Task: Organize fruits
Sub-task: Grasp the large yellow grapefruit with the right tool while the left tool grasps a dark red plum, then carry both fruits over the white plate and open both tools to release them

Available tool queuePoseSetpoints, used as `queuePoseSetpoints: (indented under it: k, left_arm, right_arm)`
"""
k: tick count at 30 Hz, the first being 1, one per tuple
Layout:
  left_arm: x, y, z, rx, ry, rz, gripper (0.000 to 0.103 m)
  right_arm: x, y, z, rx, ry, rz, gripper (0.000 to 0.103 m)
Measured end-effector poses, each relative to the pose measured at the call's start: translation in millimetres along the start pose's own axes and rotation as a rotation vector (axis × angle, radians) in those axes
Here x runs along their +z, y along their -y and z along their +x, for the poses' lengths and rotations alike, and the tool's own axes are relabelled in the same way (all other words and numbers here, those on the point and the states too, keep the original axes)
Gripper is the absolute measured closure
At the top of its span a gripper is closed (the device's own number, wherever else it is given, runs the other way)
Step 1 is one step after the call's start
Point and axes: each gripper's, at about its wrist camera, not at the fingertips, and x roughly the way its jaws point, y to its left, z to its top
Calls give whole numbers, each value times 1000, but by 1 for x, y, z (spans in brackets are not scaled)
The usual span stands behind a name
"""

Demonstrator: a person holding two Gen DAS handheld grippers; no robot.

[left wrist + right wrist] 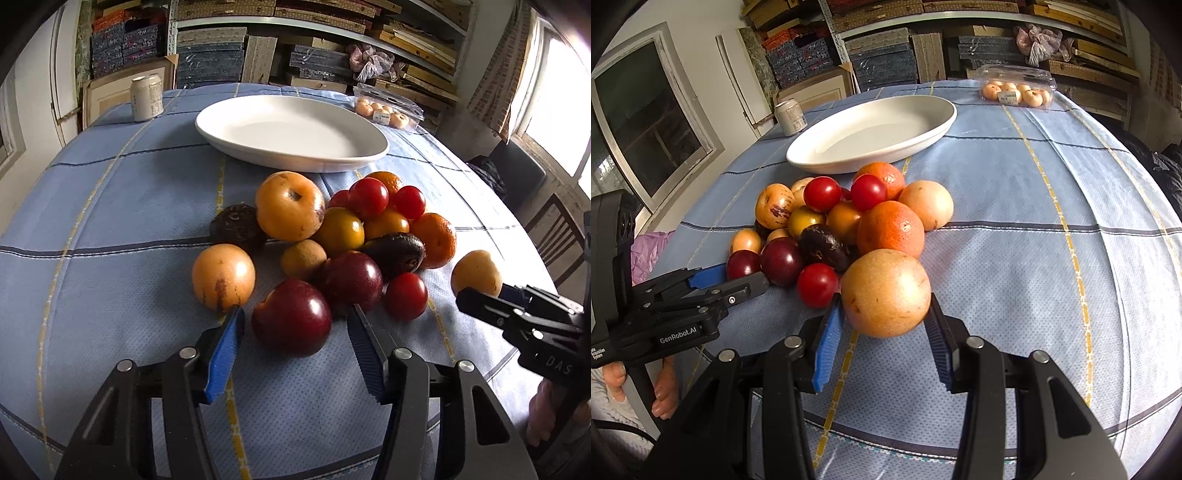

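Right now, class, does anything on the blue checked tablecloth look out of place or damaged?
Yes. The white oval plate sits bare while the fruits lie heaped on the tablecloth beside it. The yellow-orange round fruit has dark brown blemishes on its skin.

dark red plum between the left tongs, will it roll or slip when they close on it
Dark red plum looks round and glossy, so it may slip between the left tongs. Loose on the flat tablecloth, it would likely roll if nudged. The neighbouring plum might get bumped.

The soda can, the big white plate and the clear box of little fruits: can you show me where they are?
Soda can [147, 98], left wrist view: middle of its side.
White plate [934, 127], right wrist view: its outer rim.
Clear box of small fruits [1015, 79], right wrist view: its clear lid.
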Motion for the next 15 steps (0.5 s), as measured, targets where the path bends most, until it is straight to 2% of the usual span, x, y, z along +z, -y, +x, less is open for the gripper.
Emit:
queuePoseSetpoints:
  k: [4,11,15]
  left_arm:
    - [0,1,1,-17,-4,-3,62]
    - [-2,-7,-3,-4,4,-34,62]
    - [4,-13,-18,7,42,-54,62]
  right_arm:
    - [-2,2,-1,-4,5,9,60]
    - [-3,6,-1,2,10,26,60]
    - [0,9,-8,10,30,44,60]
